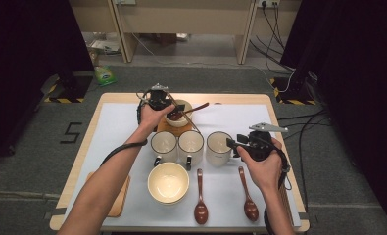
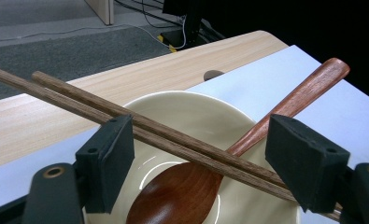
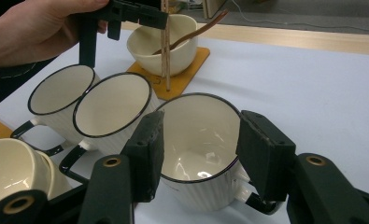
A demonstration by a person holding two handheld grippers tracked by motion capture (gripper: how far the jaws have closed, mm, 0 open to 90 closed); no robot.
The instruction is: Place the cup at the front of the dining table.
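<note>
Left gripper (image 1: 159,104) over white mat (image 1: 240,196), grey carpet (image 1: 29,156)

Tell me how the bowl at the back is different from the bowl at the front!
The back bowl sits on an orange coaster; the front bowl sits right on the white mat. The back bowl holds a wooden spoon and has chopsticks across it; the front bowl is empty. The front bowl looks bigger. Both are cream and round.

Far bowl (image 1: 179,113): chopsticks (image 2: 140,128) and spoon (image 2: 247,140) cross its mouth.
Middle: three mugs (image 1: 191,147) stand close, seemingly touching.
Far right mat (image 1: 245,117): open.
</note>
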